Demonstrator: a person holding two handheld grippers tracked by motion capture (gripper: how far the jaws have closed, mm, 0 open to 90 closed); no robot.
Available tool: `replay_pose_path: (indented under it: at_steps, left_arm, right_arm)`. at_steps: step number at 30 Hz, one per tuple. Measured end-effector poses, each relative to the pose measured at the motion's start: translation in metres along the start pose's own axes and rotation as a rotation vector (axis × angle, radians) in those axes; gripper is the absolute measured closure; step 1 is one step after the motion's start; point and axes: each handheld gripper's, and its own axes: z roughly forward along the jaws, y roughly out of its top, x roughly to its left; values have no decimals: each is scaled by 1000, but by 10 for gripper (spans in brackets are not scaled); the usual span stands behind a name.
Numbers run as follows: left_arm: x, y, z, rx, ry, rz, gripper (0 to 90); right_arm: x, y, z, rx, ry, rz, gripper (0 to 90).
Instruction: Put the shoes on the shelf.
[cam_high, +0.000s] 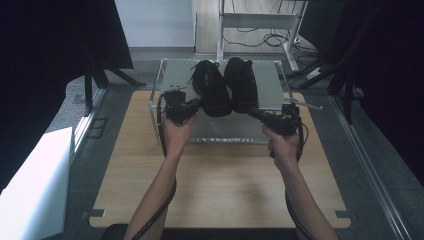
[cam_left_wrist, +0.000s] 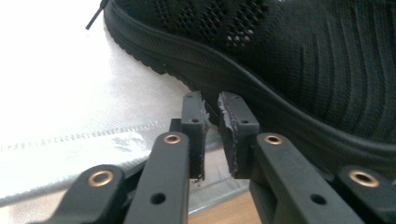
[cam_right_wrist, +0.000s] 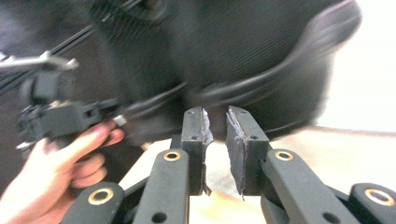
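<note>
Two black shoes, left shoe (cam_high: 211, 87) and right shoe (cam_high: 241, 82), side by side on a metal-framed rack (cam_high: 270, 80) with a pale top, at the far end of the wooden counter (cam_high: 220, 185). Left gripper (cam_high: 192, 106) at the left shoe's near end, jaws a narrow gap apart just off the sole, nothing clamped. Right gripper (cam_high: 255, 113) just before the right shoe's near end, jaws slightly parted, empty. Left hand (cam_right_wrist: 56, 172) wrapped around its handle.
</note>
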Motion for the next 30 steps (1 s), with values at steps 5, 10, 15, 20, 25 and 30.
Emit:
replay_pose_path:
  at_steps: [5,10,15,20,25,30]
  left_arm:
    - [-3,12,7,22,39,3,801]
    - [0,21,17,48,42,-29,869]
    - [-1,34,30,81,95,5,898]
    - [13,37,24,58,65,-9,834]
    - [12,20,-4,25,-6,2,751]
    - [5,4,-16,24,-47,33,744]
  right_arm:
    - [-14,14,-2,-20,-124,-10,756]
    - [-23,19,8,-6,-119,16,875]
    - [-20,19,13,-3,-126,24,899]
    - [-20,16,22,1,-88,52,892]
    - [-23,10,25,-1,-58,76,853]
    - [-26,5,25,-5,-56,94,840]
